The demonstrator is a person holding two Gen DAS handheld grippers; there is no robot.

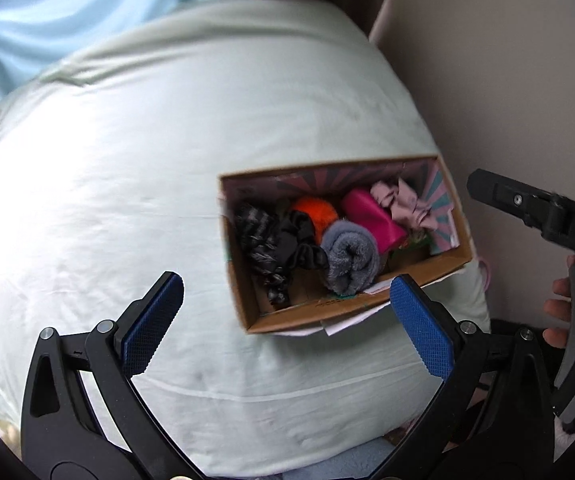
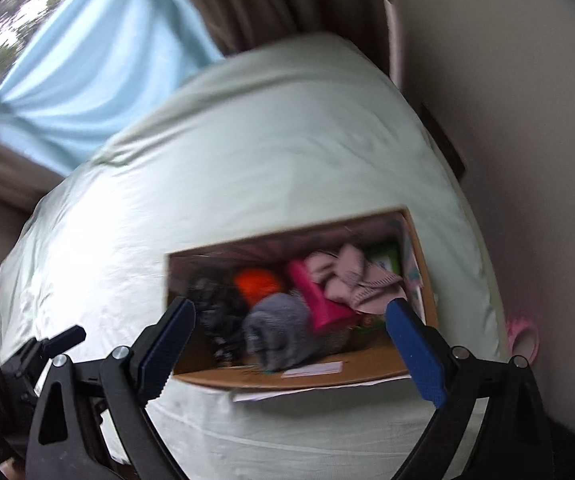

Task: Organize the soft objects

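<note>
Soft objects (image 1: 351,256) are packed together in a cardboard box (image 1: 287,316) set on the bed (image 1: 127,160), apparently so they stay contained. Left tongs (image 1: 287,316) and right tongs (image 2: 291,336) are held released, grasping nothing.

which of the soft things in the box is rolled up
The grey fleece roll, at the near side of the cardboard box, shows a spiral end. The orange fluffy piece behind it and the pale pink cloth are loosely bunched.
</note>
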